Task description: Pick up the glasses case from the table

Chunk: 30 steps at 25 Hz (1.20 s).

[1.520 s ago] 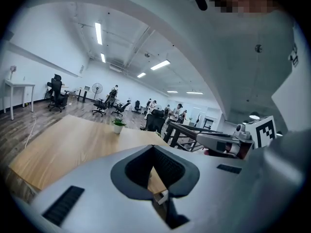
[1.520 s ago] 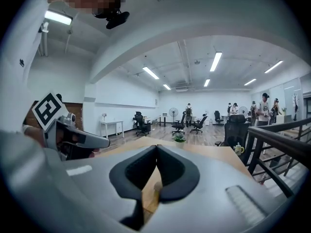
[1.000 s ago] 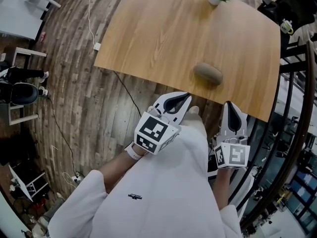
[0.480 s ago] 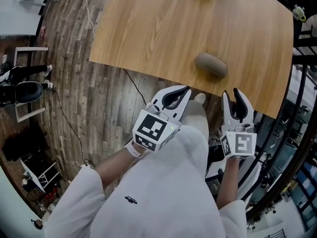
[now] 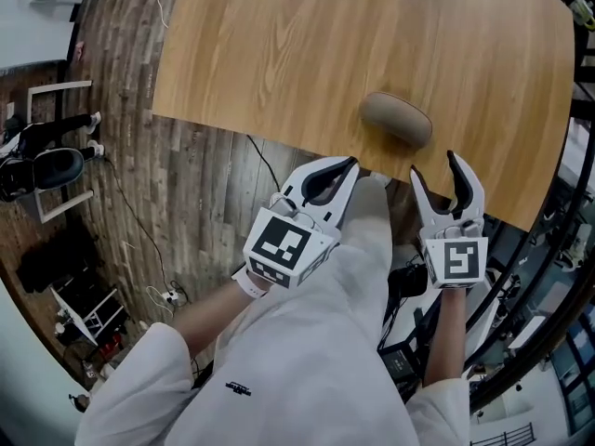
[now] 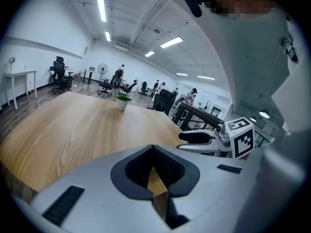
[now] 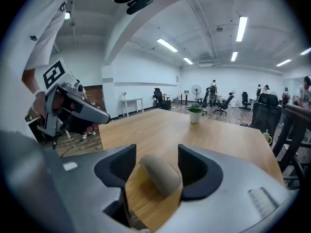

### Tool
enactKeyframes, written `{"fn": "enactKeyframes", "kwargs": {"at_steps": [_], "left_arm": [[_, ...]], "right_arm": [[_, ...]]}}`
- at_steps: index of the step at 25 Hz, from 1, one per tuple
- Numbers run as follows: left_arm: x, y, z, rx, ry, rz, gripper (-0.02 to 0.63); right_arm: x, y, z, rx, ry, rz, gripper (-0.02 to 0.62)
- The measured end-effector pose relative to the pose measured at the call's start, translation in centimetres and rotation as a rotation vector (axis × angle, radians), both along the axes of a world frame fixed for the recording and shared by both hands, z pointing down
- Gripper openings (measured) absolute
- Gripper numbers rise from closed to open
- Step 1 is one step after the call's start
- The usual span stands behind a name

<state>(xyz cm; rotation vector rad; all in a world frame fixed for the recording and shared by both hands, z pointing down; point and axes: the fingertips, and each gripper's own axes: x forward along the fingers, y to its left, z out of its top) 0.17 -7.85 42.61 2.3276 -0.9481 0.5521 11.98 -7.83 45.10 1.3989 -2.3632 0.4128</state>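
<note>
The glasses case (image 5: 396, 119), a taupe rounded pouch, lies on the wooden table (image 5: 279, 54) near its front edge. My right gripper (image 5: 434, 165) hangs just short of it, at the table's edge. Its jaws have just been opening and stand open, with nothing between them. In the right gripper view the case (image 7: 160, 174) lies a little ahead of the right gripper (image 7: 155, 152), in line with the gap, untouched. My left gripper (image 5: 349, 163) is shut and empty, to the left of the case and below it in the picture. Its tips meet in the left gripper view (image 6: 153, 147).
A small potted plant (image 6: 123, 101) stands far back on the table. Black metal railings (image 5: 567, 203) run along the table's right side. Cables (image 5: 139, 230) trail over the wooden floor on the left, where a dark office chair (image 5: 37, 170) stands.
The right gripper's jaws have gone from shut to open. Both grippers have moved forward towards the table's front edge, the right one closer to the case.
</note>
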Motion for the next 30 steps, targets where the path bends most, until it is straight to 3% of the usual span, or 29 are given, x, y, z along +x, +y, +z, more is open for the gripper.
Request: {"fn": "enactKeyframes", "kwargs": {"at_steps": [4, 10, 30], "left_arm": [[0.1, -1.0, 1.2, -0.031, -0.017, -0.036, 0.006], [0.9, -1.1, 2.6, -0.055, -0.034, -0.045, 0.006], [1.6, -0.5, 7.8, -0.124, -0.068, -0.128, 0.006]], "right_arm": [[-0.7, -1.3, 0.6, 0.017, -0.026, -0.069, 0.298], [-0.8, -1.8, 2.5, 0.02, 0.045, -0.224, 0.336], [-2.2, -3.1, 12.4, -0.124, 0.193, -0.465, 0.403]]}}
